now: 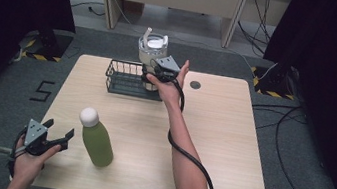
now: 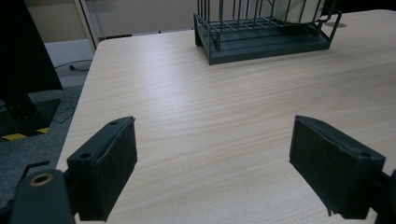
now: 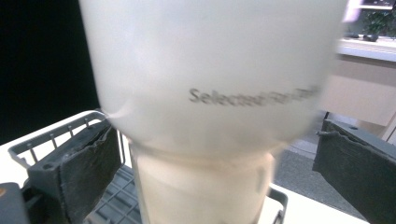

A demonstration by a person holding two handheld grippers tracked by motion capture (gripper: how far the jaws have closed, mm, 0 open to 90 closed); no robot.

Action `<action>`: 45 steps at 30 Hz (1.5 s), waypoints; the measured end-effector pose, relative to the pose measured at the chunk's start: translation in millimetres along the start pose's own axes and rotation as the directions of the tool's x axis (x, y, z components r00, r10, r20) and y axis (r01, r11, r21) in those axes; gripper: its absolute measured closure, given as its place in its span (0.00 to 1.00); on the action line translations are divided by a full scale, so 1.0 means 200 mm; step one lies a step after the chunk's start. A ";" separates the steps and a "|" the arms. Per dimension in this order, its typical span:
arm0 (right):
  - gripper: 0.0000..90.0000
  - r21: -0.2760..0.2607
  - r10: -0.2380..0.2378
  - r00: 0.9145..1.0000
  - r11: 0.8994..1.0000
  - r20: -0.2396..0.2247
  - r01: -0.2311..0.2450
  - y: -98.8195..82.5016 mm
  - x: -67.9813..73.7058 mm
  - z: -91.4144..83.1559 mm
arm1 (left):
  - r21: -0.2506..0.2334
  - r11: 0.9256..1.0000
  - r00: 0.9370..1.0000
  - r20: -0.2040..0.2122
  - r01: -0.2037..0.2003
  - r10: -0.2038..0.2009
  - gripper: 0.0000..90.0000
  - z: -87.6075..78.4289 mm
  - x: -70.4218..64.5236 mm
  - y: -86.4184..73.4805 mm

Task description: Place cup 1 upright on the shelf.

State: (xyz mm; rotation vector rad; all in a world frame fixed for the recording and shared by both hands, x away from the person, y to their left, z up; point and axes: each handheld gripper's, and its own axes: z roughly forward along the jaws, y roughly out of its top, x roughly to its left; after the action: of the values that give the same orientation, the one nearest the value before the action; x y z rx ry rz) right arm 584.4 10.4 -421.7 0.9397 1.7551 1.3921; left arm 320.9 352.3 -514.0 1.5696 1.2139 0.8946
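Your right gripper (image 1: 155,75) stands wide open around the frosted tumbler (image 3: 210,93), pads clear of it on both sides, nothing gripped. The tumbler stands upright at the right end of the wire basket (image 1: 120,80), at the far middle of the table (image 1: 219,147). Judged light, smooth, likely slippery; take its narrower lower body squarely. Your left gripper (image 1: 51,137), near left, is open and empty.

Bare-armed and sleeveless to the frame's bottom edge, the person carries two black grippers, left gripper (image 1: 58,134) and right gripper (image 1: 160,71), each topped by a grey three-cornered plate and trailing a thick black cable.
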 end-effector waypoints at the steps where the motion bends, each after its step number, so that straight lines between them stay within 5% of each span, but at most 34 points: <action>1: 0.01 0.000 0.000 1.000 1.000 0.000 0.000 0.00 0.00 0.00 | -0.004 1.000 1.000 0.000 0.002 -0.002 0.16 0.00 0.00 0.00; 25: 0.03 -0.043 0.058 0.998 0.997 0.014 -0.057 -0.09 -0.15 -0.46 | -0.041 0.999 1.000 0.007 -0.026 0.026 0.16 -0.05 -0.05 0.07; 37: 0.05 -0.020 0.052 0.994 0.999 0.091 -0.051 -0.19 -0.33 -0.68 | -0.053 0.998 0.999 0.025 -0.033 0.034 0.16 -0.07 -0.08 0.08; 45: 0.06 -0.019 0.079 0.984 0.997 0.160 -0.077 -0.28 -0.46 -0.89 | -0.072 0.997 0.998 0.040 -0.036 0.039 0.16 -0.09 -0.10 0.09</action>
State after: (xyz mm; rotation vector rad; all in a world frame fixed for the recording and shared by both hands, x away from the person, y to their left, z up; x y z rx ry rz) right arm 470.2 -161.5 -437.6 1.0932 1.6024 1.3354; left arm 304.6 335.7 -491.3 1.5512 1.1153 0.9154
